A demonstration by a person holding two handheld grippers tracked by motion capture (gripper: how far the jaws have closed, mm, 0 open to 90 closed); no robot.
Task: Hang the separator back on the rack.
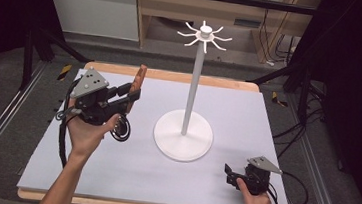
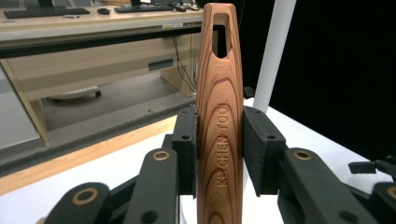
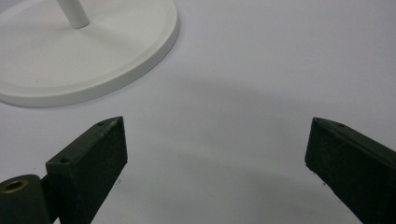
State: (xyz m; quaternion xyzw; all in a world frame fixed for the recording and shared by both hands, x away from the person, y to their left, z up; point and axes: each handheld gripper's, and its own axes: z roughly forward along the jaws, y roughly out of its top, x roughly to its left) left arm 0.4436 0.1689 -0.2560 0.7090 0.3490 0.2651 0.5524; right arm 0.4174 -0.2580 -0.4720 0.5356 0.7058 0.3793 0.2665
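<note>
Left gripper (image 1: 130, 95), clamped on the slotted wooden utensil handle (image 2: 219, 116), should keep it upright toward the white hook stand (image 1: 194, 83) at three o'clock.

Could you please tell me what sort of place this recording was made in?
It looks like a lab or office workroom rather than a kitchen: a work table covered in white sheeting, cables across the grey floor, and a long wooden desk with keyboards behind it.

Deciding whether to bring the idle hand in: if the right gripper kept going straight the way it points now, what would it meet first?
Probably the round base of the white stand: the right gripper, open and low over the table, points that way, with bare tabletop between. Depth is uncertain; it might slide past the rim.
</note>
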